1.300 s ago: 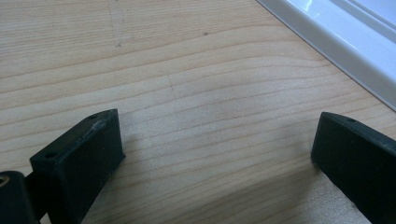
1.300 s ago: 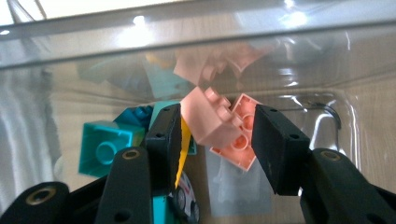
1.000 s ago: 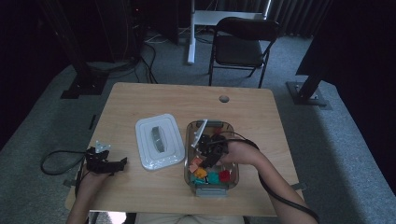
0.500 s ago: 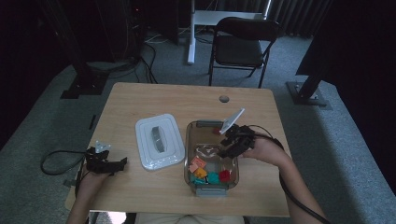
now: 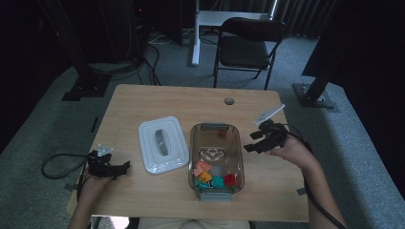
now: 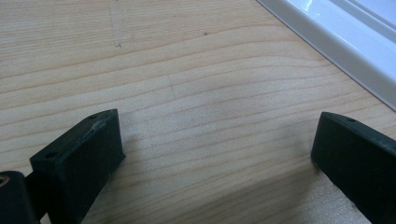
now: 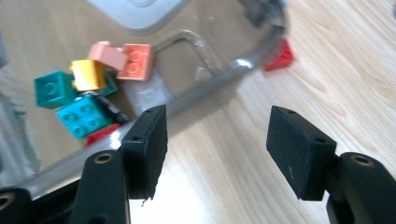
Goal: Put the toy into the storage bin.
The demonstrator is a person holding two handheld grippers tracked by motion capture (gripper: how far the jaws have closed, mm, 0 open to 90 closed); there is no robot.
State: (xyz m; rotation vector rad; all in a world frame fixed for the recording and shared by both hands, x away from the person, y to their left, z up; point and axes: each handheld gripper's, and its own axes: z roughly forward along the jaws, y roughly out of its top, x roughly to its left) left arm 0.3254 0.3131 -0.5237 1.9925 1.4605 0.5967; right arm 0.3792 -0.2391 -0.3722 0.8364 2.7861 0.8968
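A clear grey-tinted container (image 5: pixel 195 143) stands mid-table, with pink (image 5: pixel 202 167), yellow (image 5: pixel 205 176), teal (image 5: pixel 218 181) and red (image 5: pixel 230 179) bricks at its near end. Another red brick (image 5: pixel 221 134) lies at its far end. My right gripper (image 5: pixel 252 141) hovers over bare wood just right of the container. Its jaws have just been opening and nothing is between them (image 7: pixel 217 126). The container's rim (image 7: pixel 219 79) and the bricks (image 7: pixel 84 116) lie beyond its left jaw. My left gripper (image 5: pixel 119 167) rests open on the table left of the white lid (image 5: pixel 162 143), with only wood between its jaws (image 6: pixel 217 140).
The lid's white edge (image 6: pixel 336 51) runs past the left gripper's right jaw. A cable (image 5: pixel 52 164) loops off the table's left side. A round hole (image 5: pixel 229 101) sits near the table's far edge. A folding chair (image 5: pixel 248 45) stands behind the table.
My right gripper has moved from above the container's middle out to its right side, and its jaws have spread apart. The left gripper has stayed put.
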